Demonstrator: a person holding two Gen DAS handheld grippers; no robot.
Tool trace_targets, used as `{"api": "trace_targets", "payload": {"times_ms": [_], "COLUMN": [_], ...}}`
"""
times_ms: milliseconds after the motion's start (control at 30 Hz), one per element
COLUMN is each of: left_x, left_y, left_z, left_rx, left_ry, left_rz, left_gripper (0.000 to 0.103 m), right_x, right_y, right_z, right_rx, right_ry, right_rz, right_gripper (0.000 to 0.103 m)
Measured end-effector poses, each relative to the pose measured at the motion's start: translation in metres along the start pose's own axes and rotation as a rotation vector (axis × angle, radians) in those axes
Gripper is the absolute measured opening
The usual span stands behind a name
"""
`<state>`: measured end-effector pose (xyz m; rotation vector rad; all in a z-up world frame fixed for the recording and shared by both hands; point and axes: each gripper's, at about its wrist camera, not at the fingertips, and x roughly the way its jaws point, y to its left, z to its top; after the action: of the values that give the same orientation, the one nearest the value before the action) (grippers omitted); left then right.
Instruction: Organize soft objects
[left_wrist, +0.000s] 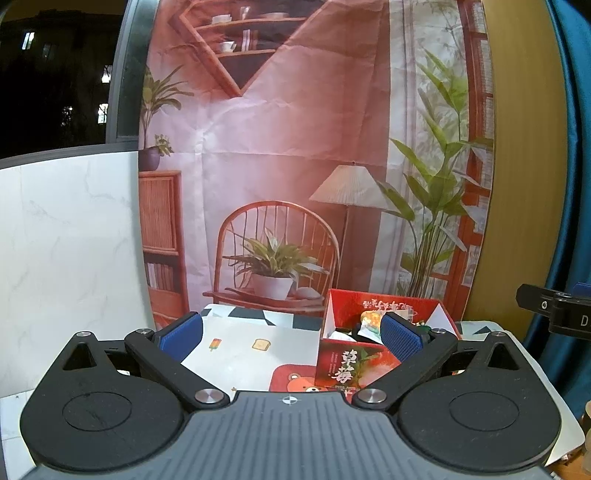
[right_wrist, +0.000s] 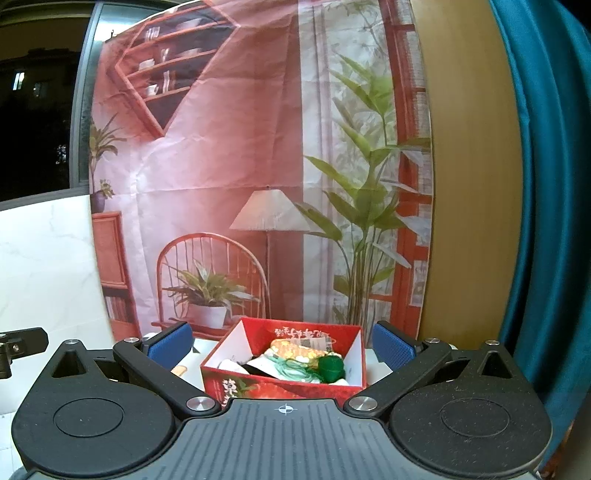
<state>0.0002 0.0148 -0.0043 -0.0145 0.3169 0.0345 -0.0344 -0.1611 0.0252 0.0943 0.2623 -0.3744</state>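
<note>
Left gripper (left_wrist: 291, 334) spread wide, empty, over patterned tablecloth (left_wrist: 240, 343). Red box (right_wrist: 284, 369) lower centre, holding soft items: green yarn ball (right_wrist: 331, 368), yellow-orange plush (right_wrist: 291, 350). Right gripper (right_wrist: 282, 345) agape, empty, box between fingers. Printed backdrop (right_wrist: 240, 166) behind; teal curtain (right_wrist: 546, 184) far right.

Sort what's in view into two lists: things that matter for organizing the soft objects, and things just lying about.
Belongs to the job:
- red box, open-topped
- soft items inside it: yellow patterned pouch, green yarn ball
- left gripper and right gripper, both open and empty

Just lying about:
- printed room backdrop
- patterned table mat
- blue curtain
</note>
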Motion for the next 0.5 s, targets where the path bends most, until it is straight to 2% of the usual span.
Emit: {"api": "trace_targets", "payload": {"times_ms": [500], "left_x": [0.0030], "left_y": [0.0028], "left_z": [-0.0004], "left_rx": [-0.001], "left_ry": [0.011], "left_rz": [-0.004], "left_gripper": [0.103], "right_x": [0.0030], "right_y": [-0.0049], "right_z": [-0.0050], "right_rx": [0.009], "right_ry": [0.004], "right_rz": [-0.004], "right_gripper": [0.103]}}
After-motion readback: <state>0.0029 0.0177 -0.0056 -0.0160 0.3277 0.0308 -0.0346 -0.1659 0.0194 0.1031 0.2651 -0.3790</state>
